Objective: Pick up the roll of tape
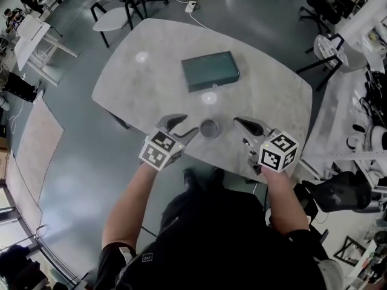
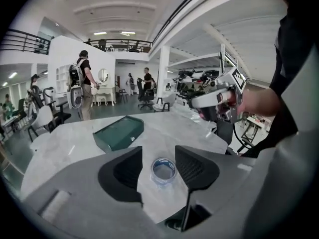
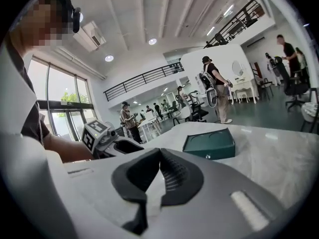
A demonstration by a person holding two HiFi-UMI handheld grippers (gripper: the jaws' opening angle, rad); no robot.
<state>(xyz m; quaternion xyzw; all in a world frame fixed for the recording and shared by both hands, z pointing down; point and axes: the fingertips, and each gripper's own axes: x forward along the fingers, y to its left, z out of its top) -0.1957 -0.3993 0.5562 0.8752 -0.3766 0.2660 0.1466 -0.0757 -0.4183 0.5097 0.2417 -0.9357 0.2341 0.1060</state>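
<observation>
A small roll of tape [image 1: 209, 127] with a blue rim lies flat on the pale table [image 1: 139, 83] near its front edge. In the left gripper view the roll of tape [image 2: 163, 169] shows in the gap between the jaws, which stand apart and touch nothing. My left gripper [image 1: 185, 128] is open, just left of the roll. My right gripper [image 1: 243, 124] is to the roll's right with its jaws together and nothing in them. In the right gripper view the right gripper [image 3: 159, 152] is shut, and the roll is hidden behind its jaws.
A dark green box [image 1: 210, 70] lies flat at the table's middle, beyond the roll; the green box [image 2: 118, 132] is ahead and left of my left gripper. Chairs [image 1: 115, 8] stand beyond the table's far side. People walk in the hall behind.
</observation>
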